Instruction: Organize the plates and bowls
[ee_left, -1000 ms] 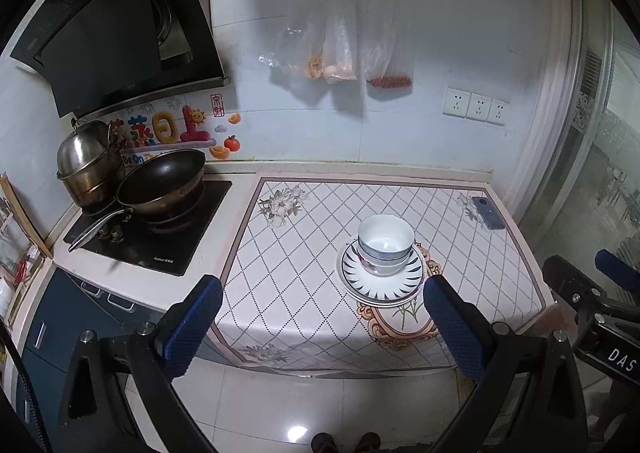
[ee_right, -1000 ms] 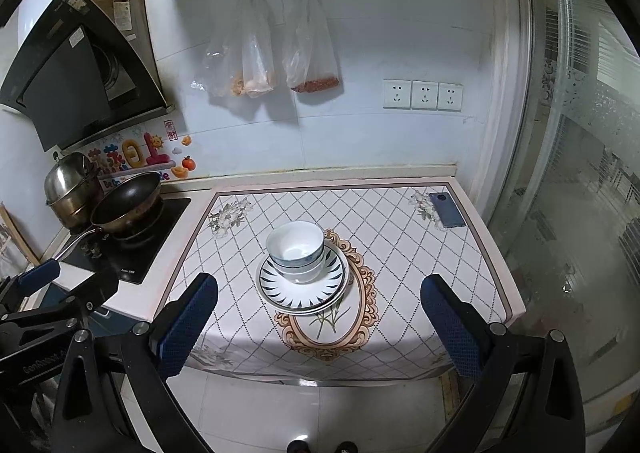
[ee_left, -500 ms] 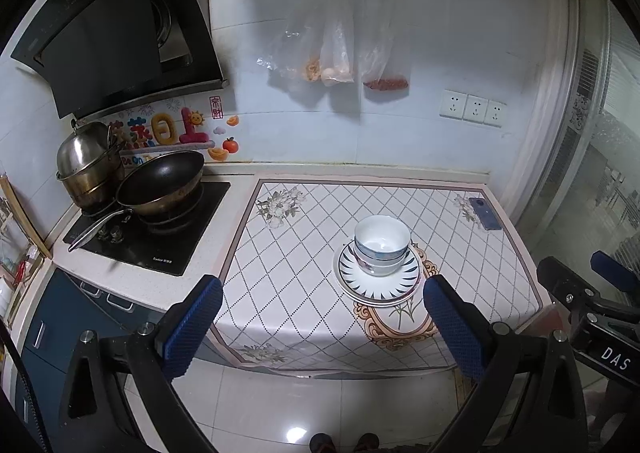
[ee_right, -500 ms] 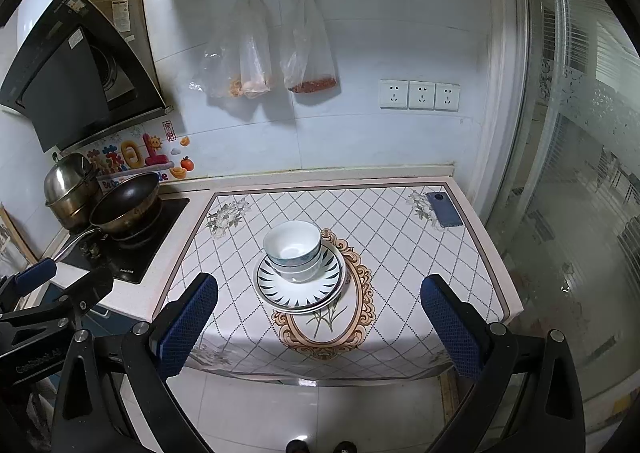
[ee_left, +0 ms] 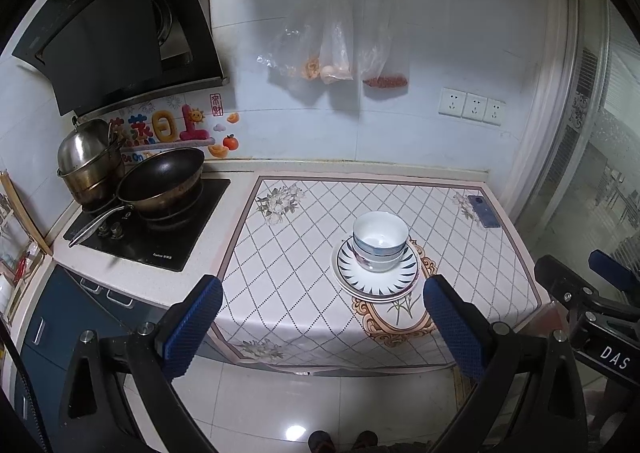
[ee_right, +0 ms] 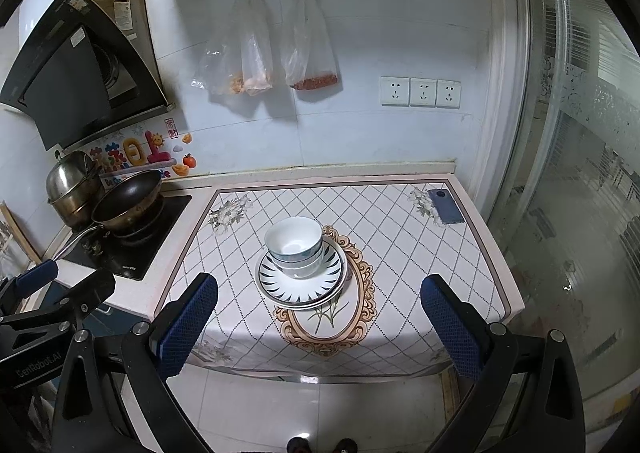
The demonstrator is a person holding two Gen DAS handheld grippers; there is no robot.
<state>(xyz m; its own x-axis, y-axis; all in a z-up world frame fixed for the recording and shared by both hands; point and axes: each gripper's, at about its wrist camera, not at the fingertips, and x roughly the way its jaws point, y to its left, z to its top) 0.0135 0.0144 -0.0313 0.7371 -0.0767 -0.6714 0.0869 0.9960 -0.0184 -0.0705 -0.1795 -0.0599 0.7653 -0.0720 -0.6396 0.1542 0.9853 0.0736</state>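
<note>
Stacked bowls on stacked plates, mid-counter, both grippers held back.

Left wrist view: the left gripper (ee_left: 320, 323) is spread wide, holding nothing; bowls (ee_left: 380, 239) sit on plates (ee_left: 376, 283) upon the patterned counter (ee_left: 288, 253). Right wrist view: the right gripper (ee_right: 318, 323) is likewise spread and empty, short of the same bowls (ee_right: 294, 243) and plates (ee_right: 300, 287).

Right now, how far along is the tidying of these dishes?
It looks almost done: two bowls sit nested on stacked plates on the countertop. Nothing is in hand; the left gripper and right gripper hang open, short of the counter. I see no loose dishes left to gather.
</note>
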